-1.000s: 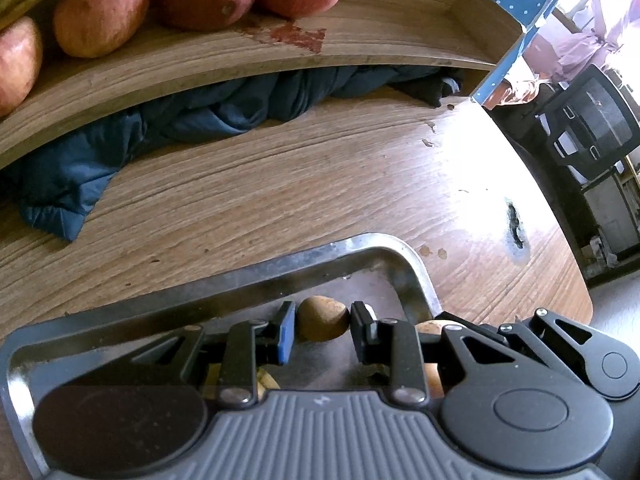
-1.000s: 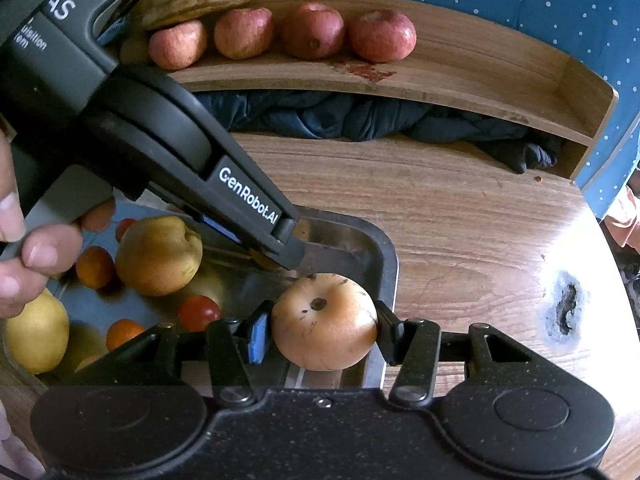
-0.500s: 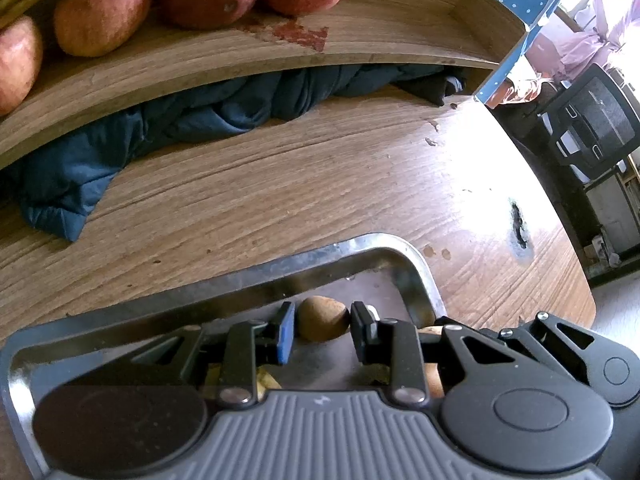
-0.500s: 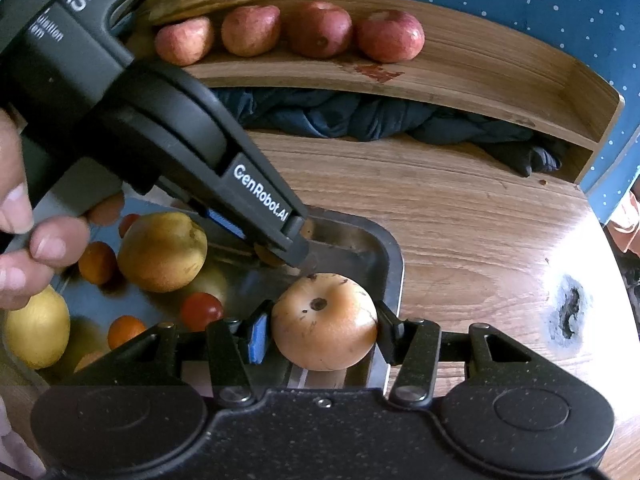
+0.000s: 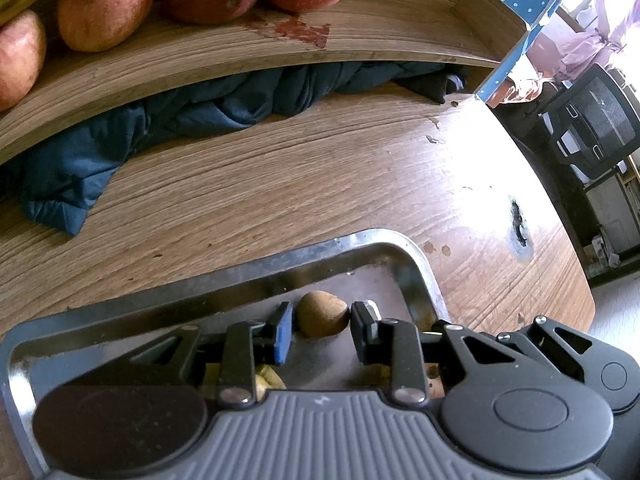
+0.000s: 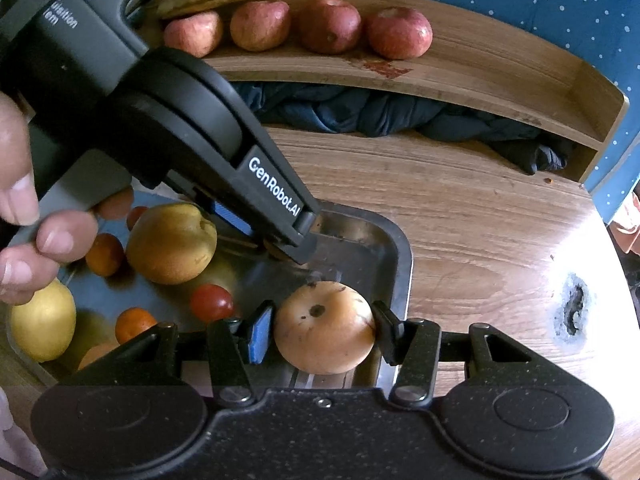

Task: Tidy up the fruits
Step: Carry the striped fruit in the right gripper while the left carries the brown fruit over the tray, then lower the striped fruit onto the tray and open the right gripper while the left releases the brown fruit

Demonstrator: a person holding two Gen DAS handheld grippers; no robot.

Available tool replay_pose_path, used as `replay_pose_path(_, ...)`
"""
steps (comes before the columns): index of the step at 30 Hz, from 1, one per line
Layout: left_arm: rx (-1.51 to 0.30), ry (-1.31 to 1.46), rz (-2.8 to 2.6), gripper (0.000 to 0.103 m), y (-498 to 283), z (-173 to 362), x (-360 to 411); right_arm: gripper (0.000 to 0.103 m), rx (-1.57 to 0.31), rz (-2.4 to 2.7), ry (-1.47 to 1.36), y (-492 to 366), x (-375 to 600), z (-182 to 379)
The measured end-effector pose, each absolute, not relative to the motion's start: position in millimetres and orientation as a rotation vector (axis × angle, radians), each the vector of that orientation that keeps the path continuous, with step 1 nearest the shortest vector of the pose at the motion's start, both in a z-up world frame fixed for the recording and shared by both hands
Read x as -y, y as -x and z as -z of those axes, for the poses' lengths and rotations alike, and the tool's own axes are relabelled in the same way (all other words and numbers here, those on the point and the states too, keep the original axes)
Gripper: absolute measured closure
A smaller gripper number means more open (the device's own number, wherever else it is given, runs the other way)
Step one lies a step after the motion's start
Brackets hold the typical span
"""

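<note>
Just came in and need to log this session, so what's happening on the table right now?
A person is sorting fruit with two handheld grippers over a metal tray. The right gripper is closed on a round tan fruit. The left gripper brackets a small brown fruit in the tray's corner. Pears, small oranges and a cherry tomato remain in the tray; four red apples sit on the wooden shelf.

We find the tray at lower left on the table; the shelf above it carries apples, the cloth beneath it.
</note>
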State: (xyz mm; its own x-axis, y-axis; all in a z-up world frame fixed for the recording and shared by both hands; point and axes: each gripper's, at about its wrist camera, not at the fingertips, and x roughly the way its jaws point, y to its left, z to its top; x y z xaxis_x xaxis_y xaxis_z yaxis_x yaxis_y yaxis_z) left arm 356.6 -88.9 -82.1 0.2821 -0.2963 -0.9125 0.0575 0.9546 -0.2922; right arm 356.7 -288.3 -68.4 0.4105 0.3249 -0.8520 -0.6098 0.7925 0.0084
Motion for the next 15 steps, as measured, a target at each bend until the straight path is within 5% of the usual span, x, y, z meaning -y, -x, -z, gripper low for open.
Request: replay_pose_path(15,-1.239,0.231,0.234,0.052,-351,70,83,0.045,-0.970,-0.568,0.321,-355,290,61)
